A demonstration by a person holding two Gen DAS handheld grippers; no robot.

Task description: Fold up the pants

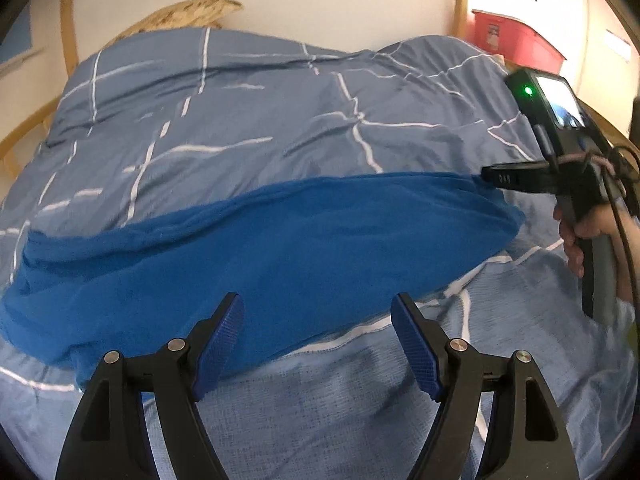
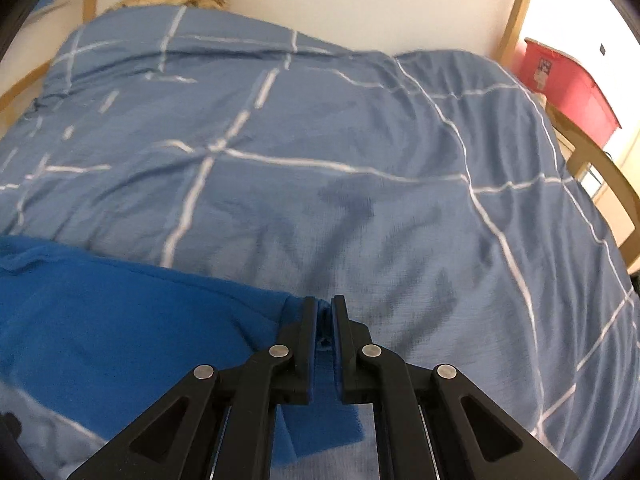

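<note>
The right gripper (image 2: pixel 324 306) is pinched tight on a corner of the blue pants (image 1: pixel 280 248) — probably to keep that edge taut for the fold. The left gripper (image 1: pixel 318 312) hangs wide apart, holding nothing, with the pants spread just ahead of it on the checked duvet (image 2: pixel 360 160).

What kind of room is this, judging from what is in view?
Most likely a bedroom: the blue pants lie on a bed with a blue checked duvet, a wooden bed frame at its edge, and a red storage box nearby.
</note>
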